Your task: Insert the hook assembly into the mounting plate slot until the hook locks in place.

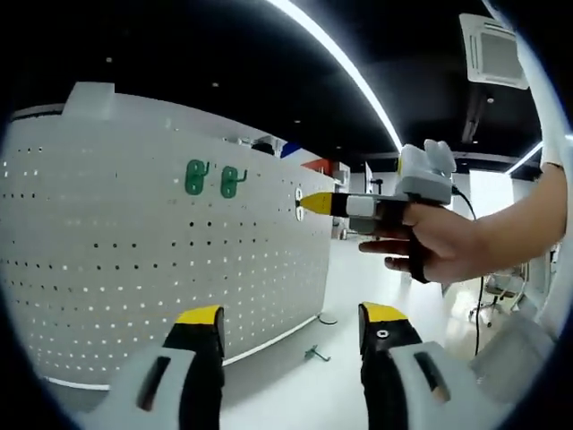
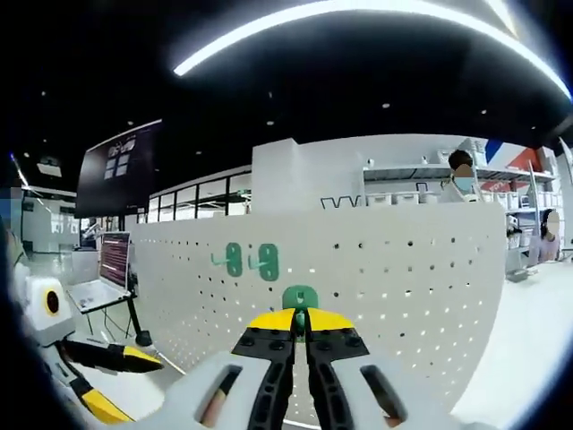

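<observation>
Nearest to us in the left gripper view, the left gripper (image 1: 291, 327) has its yellow-tipped jaws spread wide with nothing between them, pointing at the white perforated mounting plate (image 1: 134, 269), which stands upright. Two green hooks (image 1: 213, 178) already hang side by side on the plate's upper part. Further right, a person's hand (image 1: 439, 242) carries the right gripper (image 1: 309, 203), whose yellow tip sits right at the plate's right-hand edge, level with the hung hooks and a little to their right. A small green piece (image 1: 314, 353) lies on the white desk (image 1: 295, 394) below, near the foot of the plate.

In the right gripper view, we see the right gripper (image 2: 300, 321) with its jaws clenched on a green hook assembly (image 2: 300, 298), whose rounded top rises just above the yellow tips, directly in front of the plate's holes; we cannot tell whether it already touches the plate (image 2: 403, 296). The two hung hooks (image 2: 252, 260) sit just up and left of the held one. The left gripper (image 2: 112, 358) comes in low on the left, and a laptop (image 2: 103, 273) stands open beyond it
</observation>
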A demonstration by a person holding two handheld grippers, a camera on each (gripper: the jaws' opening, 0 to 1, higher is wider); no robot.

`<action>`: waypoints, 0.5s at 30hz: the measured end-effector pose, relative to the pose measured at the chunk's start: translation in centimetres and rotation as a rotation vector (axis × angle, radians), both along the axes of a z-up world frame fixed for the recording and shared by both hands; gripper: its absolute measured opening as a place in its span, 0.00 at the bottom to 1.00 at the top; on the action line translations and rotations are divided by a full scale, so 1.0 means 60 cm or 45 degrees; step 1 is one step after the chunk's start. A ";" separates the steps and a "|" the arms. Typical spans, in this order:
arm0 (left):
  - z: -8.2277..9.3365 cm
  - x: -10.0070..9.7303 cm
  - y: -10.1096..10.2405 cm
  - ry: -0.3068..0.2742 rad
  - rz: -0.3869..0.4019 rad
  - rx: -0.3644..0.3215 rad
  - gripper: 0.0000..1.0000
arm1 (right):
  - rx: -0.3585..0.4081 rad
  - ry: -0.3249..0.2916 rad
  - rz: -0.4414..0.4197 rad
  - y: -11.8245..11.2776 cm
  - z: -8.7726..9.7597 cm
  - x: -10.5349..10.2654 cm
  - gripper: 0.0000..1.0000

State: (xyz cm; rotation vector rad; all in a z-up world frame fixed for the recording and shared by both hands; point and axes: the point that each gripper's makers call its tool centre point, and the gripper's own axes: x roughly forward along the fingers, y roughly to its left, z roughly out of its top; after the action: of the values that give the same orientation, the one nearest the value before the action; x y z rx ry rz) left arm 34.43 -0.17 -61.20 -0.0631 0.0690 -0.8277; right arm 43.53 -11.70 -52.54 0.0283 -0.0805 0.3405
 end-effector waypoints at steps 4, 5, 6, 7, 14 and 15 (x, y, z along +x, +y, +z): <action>0.001 -0.002 0.013 0.000 0.019 -0.007 0.62 | -0.003 -0.013 -0.009 -0.001 0.010 0.015 0.01; 0.001 -0.003 0.016 0.001 0.024 -0.007 0.62 | -0.004 -0.017 -0.011 0.000 0.012 0.017 0.01; 0.000 -0.004 0.021 0.002 0.032 -0.010 0.62 | -0.004 -0.021 -0.014 0.000 0.015 0.021 0.01; -0.001 -0.005 0.024 0.003 0.037 -0.011 0.62 | -0.004 -0.023 -0.015 0.001 0.017 0.024 0.01; -0.007 -0.013 0.047 0.016 0.078 -0.016 0.61 | -0.019 -0.042 -0.025 0.002 0.028 0.045 0.01; -0.007 -0.013 0.049 0.017 0.082 -0.016 0.61 | -0.009 -0.043 -0.026 0.001 0.030 0.049 0.01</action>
State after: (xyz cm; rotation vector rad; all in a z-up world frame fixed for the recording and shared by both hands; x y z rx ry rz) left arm 33.62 2.79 -61.64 -0.0823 0.0743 -0.7634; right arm 46.45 -11.65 -50.74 0.0150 -0.1127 0.3208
